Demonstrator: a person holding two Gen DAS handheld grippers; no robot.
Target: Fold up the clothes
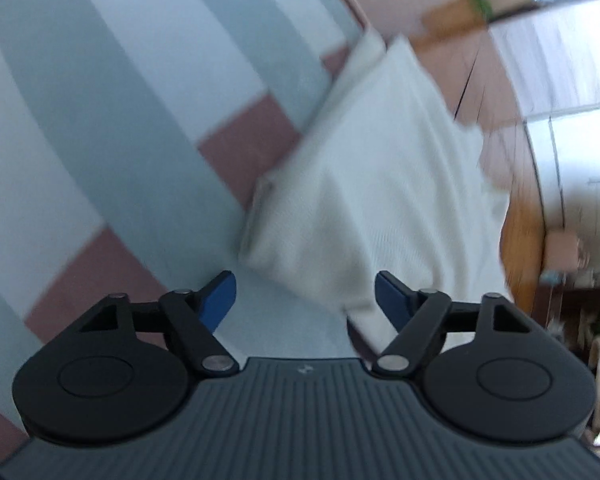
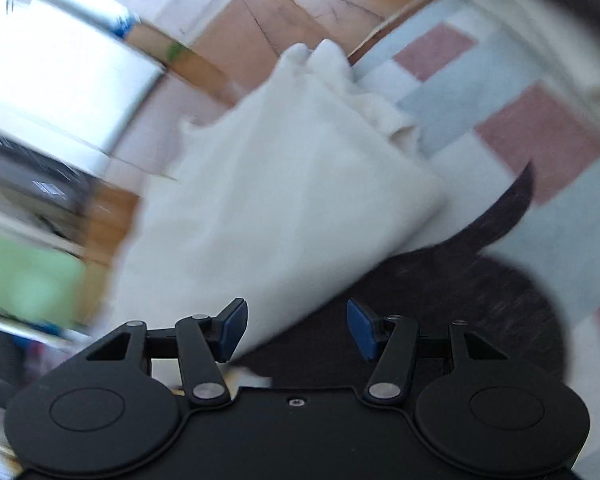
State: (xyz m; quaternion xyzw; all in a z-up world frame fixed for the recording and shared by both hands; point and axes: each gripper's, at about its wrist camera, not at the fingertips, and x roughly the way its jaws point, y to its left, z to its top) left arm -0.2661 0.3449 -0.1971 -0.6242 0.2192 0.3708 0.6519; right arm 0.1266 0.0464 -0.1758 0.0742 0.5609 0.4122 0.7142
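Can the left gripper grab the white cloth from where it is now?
Probably yes. The left gripper is open and the white cloth lies right ahead of its fingers on the checked blanket, with its near corner between them. Nothing seems to block the way, though the picture is blurry.

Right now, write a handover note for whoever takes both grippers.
Left gripper: jaws open, holding nothing, just short of the white garment.
Right gripper: jaws open, empty, over the white garment's near edge and a dark garment.
The white garment lies folded over on the checked blanket, near its edge by the wooden floor.
Left: the dark garment looks unfolded; images are blurred.
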